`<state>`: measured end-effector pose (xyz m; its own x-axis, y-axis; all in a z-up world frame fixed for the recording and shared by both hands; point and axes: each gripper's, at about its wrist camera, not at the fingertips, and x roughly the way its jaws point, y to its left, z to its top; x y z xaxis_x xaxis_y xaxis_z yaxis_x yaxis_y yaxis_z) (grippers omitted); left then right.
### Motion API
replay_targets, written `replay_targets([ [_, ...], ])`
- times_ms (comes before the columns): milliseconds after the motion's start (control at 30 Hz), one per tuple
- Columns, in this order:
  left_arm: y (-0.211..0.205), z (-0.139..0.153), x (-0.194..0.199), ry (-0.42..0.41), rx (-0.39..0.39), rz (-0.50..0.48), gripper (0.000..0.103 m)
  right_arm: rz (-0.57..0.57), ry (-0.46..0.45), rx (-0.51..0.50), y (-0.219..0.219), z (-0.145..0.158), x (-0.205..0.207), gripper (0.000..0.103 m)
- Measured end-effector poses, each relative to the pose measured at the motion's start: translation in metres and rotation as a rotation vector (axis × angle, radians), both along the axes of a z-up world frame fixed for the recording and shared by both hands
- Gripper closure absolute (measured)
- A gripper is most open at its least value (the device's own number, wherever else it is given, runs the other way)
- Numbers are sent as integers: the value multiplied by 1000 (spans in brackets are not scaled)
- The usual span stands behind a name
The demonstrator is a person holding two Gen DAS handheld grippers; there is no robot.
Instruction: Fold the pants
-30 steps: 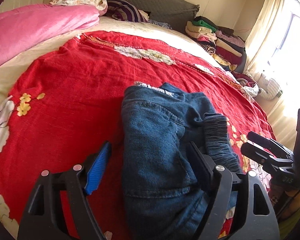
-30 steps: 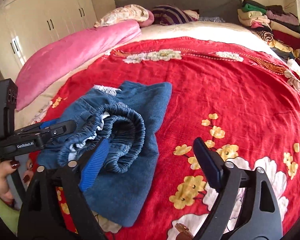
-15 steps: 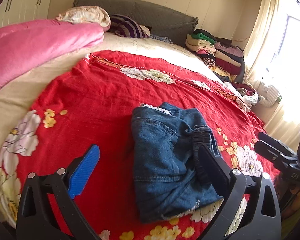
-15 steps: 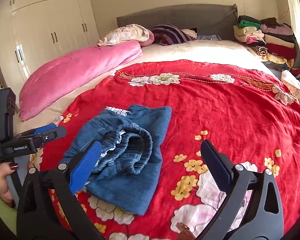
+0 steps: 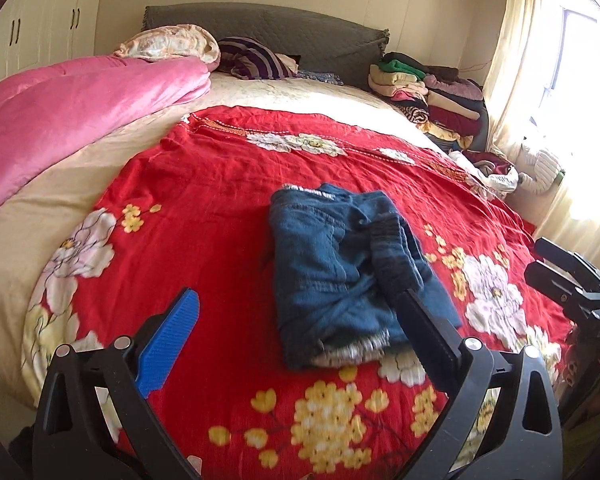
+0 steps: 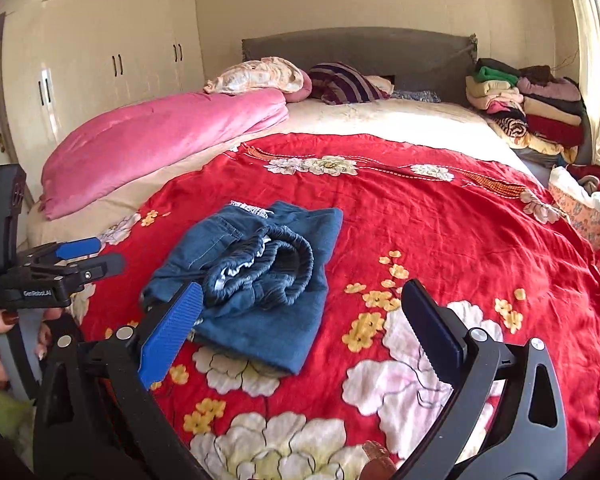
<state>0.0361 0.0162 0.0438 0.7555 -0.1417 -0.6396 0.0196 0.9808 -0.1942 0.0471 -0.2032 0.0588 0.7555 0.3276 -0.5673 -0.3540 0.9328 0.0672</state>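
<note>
Blue denim pants lie folded in a compact bundle on the red floral bedspread, elastic waistband on top. They also show in the right wrist view. My left gripper is open and empty, held back from the near edge of the bundle. My right gripper is open and empty, just to the right of the bundle and above the spread. The right gripper also shows at the right edge of the left wrist view, and the left gripper at the left edge of the right wrist view.
A pink quilt lies along the bed's left side. Pillows lean on the grey headboard. A stack of folded clothes sits at the far right corner. A wardrobe stands at left, curtains at right.
Both grippers have pulled back and up from the pants, which now lie further off. The folded bundle stays in place on the bedspread.
</note>
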Motion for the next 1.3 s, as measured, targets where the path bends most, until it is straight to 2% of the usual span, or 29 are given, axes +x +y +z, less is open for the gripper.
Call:
replay_targets([
  [200,-7,-10,-23,22,25,-6,4,-43,-3,-23,-4,-13,-19,9],
  [333,-10,-25,-29,53,0,-22,4,-79,32,-34,-6,-29,-26,9],
  [533,-19,-44,-27,114,9,-29,4,-91,64,-69,0,-49,-32,9],
  [1300,-18,-40,-29,109,25,18,4,-85,82,-41,1,-53,-34,9],
])
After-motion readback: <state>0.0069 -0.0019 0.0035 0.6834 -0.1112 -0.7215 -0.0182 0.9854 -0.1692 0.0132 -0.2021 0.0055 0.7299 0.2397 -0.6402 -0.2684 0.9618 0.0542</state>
